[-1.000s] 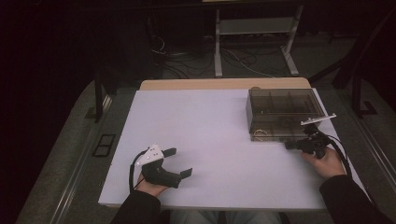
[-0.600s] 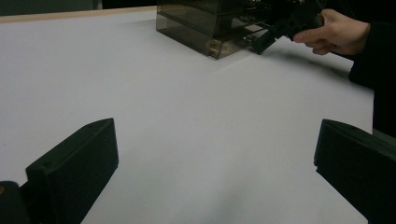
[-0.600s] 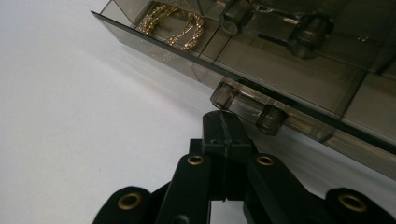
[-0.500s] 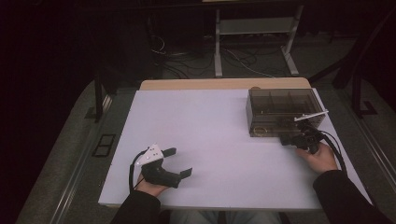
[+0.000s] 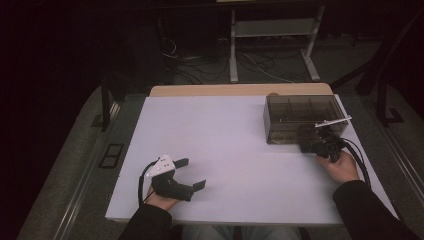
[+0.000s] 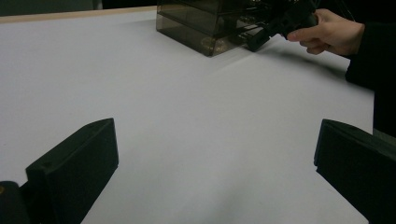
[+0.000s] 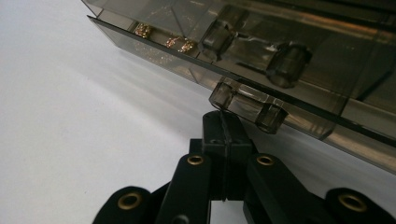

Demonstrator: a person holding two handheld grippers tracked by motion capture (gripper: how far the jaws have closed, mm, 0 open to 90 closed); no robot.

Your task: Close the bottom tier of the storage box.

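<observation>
1. Drawer box of smoky clear plastic is seen at about two o'clock on the white bench in the high view, close to the far right corner.
2. Its lower drawer front carries a clear handle, and small gold-coloured pieces are glimpsed through the drawer wall in the right gripper view.
3. The right hand-held gripper is held at about three o'clock in the high view, at the near side of the box, by the person's right hand.
4. Its jaws are clenched together, pad against pad, with nothing caught between them; in the right gripper view the closed tips are placed just under the clear handle, and whether they touch it cannot be told.
5. A grey plate on top of that gripper is seen overlapping the box's near edge in the high view.
6. The left hand-held gripper is kept at about seven o'clock on the bench, well apart from the box, gripped by the left hand.
7. Its jaws are released and spread wide, with only bare bench surface between them in the left gripper view.
8. From the left gripper view the box and the right hand are seen far off at about one o'clock.
</observation>
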